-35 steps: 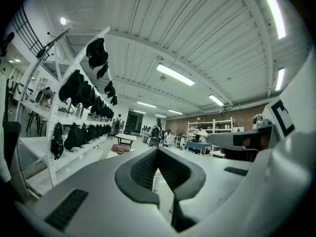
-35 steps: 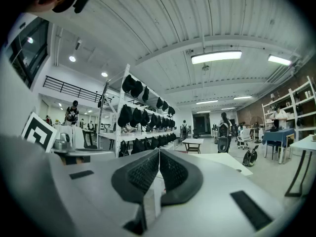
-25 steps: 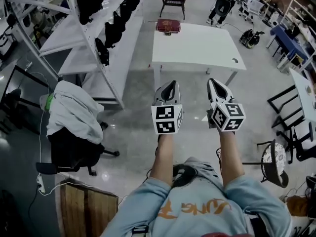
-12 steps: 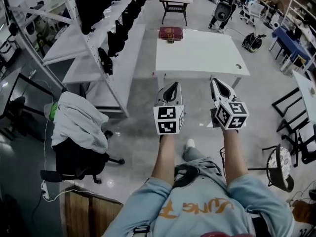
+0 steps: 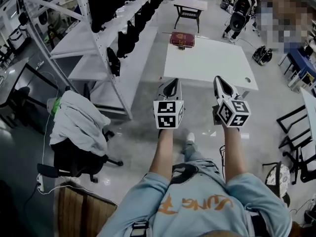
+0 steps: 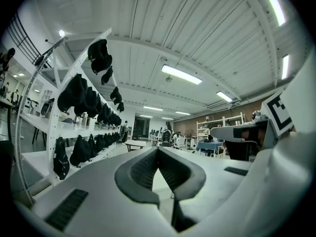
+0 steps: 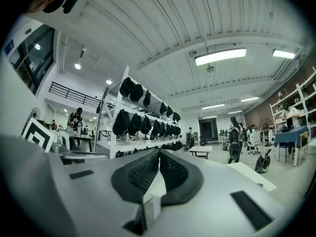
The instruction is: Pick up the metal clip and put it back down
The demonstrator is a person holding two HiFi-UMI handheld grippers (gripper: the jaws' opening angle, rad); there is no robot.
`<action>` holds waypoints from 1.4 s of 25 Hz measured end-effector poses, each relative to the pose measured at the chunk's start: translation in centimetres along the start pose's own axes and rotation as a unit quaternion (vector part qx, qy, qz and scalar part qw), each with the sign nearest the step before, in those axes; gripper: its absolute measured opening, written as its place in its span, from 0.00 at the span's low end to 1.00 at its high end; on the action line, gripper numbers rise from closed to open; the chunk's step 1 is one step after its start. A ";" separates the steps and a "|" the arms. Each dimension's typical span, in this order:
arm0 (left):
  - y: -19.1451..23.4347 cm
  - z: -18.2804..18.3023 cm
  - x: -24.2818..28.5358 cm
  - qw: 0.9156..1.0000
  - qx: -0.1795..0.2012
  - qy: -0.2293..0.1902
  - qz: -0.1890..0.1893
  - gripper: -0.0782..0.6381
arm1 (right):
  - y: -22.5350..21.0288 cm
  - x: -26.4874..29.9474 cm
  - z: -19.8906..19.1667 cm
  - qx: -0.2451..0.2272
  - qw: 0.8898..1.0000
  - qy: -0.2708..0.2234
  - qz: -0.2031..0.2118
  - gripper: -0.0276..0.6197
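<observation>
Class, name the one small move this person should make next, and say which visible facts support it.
Probably step forward to the white table. The left gripper and right gripper, both shut and empty, are held in the air before it; no clip shows, only a red item at its far edge.

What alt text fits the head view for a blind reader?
Seen from above, a person holds the left gripper and right gripper out front, both shut and empty, toward a white table bearing a red box. Shelves of black bags stand left.
</observation>
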State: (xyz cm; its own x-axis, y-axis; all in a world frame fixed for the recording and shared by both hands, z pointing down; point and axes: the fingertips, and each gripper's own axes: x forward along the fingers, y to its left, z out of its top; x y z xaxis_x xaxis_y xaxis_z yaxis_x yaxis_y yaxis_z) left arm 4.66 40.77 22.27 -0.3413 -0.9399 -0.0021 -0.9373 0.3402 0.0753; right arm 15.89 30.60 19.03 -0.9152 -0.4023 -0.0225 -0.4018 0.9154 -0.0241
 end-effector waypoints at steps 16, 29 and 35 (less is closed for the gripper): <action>1.0 -4.9 16.6 0.999 -0.027 0.046 0.006 0.14 | -13.4 12.0 -5.4 0.025 0.998 0.050 -0.027 0.09; 5.0 -12.8 29.4 0.986 -0.036 0.154 0.047 0.14 | -20.4 26.1 -13.4 0.062 0.991 0.115 0.010 0.09; 6.8 -13.0 34.2 0.984 -0.026 0.167 0.059 0.14 | -21.6 31.9 -14.0 0.063 0.991 0.113 0.039 0.09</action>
State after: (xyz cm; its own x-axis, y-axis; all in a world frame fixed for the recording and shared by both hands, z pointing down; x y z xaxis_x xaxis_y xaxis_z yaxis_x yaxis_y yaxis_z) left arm -12.51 10.54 35.73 -0.3981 -0.8534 0.3364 -0.8845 0.4544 0.1061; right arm -5.02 -1.80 32.83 -0.9327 -0.3030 0.1957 -0.3348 0.9291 -0.1570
